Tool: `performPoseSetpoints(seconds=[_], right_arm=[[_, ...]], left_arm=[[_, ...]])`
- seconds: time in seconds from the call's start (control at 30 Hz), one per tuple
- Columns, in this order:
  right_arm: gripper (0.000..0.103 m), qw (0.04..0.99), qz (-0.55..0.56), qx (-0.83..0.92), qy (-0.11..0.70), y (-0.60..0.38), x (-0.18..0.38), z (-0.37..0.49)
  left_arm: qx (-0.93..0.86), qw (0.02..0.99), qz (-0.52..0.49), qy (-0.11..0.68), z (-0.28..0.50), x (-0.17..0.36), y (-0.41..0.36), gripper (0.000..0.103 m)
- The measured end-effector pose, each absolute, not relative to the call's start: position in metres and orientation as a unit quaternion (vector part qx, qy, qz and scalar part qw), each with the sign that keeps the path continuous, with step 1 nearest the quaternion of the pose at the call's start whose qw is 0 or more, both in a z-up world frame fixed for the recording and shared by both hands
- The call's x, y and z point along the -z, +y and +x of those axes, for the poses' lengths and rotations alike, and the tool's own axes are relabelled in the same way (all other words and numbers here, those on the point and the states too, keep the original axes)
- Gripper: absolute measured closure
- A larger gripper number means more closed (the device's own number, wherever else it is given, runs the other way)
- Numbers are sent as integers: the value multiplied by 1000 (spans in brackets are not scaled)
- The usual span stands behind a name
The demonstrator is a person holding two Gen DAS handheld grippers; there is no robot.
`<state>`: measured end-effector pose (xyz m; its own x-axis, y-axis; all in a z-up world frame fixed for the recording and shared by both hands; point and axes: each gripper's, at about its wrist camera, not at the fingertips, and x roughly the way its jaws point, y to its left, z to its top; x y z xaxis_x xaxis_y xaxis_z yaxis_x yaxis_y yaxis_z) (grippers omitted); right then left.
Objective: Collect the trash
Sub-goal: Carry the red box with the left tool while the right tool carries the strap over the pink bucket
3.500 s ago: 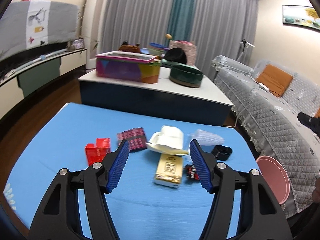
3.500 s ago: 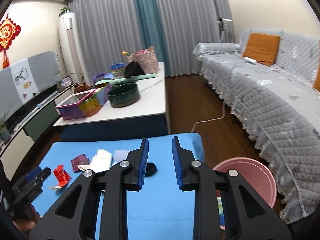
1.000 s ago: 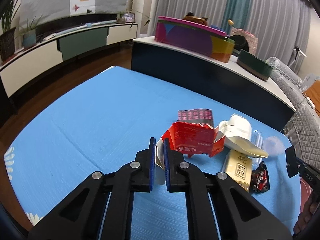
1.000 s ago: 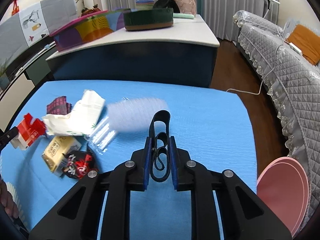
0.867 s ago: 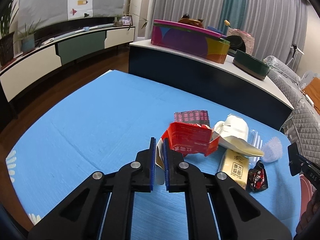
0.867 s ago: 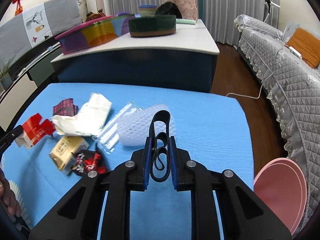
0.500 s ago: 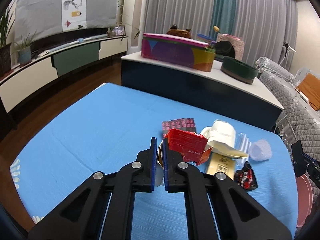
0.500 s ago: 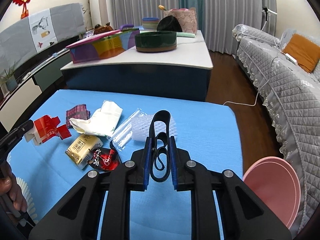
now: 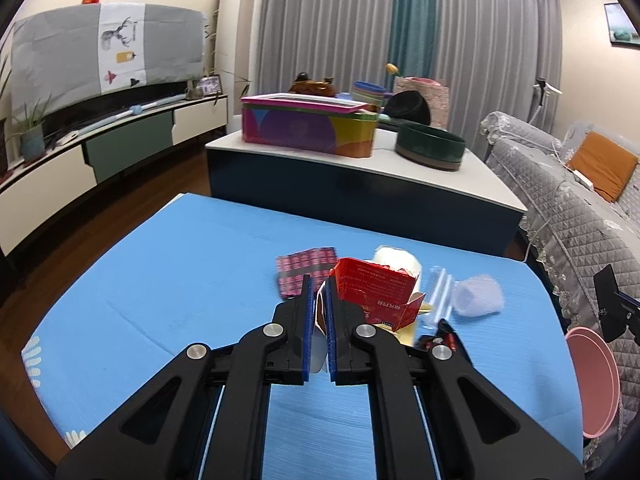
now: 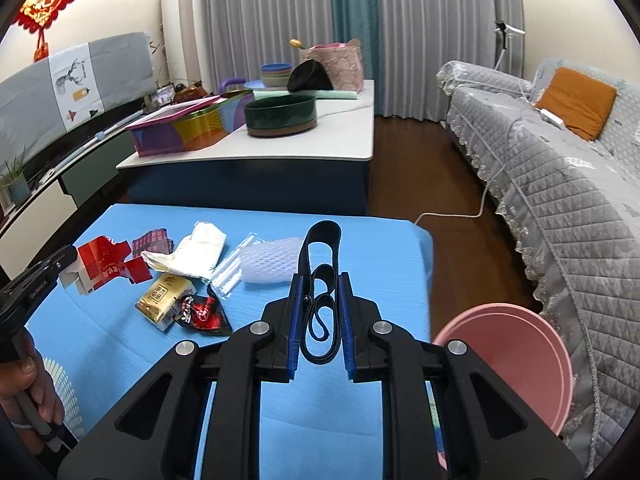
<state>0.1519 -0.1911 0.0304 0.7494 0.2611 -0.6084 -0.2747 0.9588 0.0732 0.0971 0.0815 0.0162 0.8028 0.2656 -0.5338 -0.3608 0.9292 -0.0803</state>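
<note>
Left hand-held gripper [image 9: 318, 292] clamps red carton [image 9: 374, 290]; right [image 10: 319, 284] clamps black strap [image 10: 320, 276], seemingly looped.

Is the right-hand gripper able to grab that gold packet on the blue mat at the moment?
Probably not yet: the right gripper is shut on a black strap. The gold packet itself lies uncovered, only touching the dark wrapper.

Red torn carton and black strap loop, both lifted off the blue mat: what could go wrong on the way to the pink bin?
1. The left hand-held gripper pinches only a thin white flap of the red torn carton; the flap could tear or slip.
2. The black strap loop is limp and sticks out past the right hand-held gripper; it could snag or slide free.
3. The pink plastic bin sits off the blue mat's edge, so a short drop lands on the floor.
</note>
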Motion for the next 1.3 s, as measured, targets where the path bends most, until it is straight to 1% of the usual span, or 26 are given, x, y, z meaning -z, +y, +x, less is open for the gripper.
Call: performPoseSetpoints(seconds=[0.47,0.73,1.3], right_arm=[[86,947,12,-92,309,-254,-41,129],[86,952,30,-69,295,-290,-52,120],[86,951,62,-1,304,-372,-56,121]], left_arm=[[-116,957,-69,256,98,-29,35,97],[-84,959,-58,266,106,-37,5,97],[-14,957,-48,284,134,-54,-73,97]])
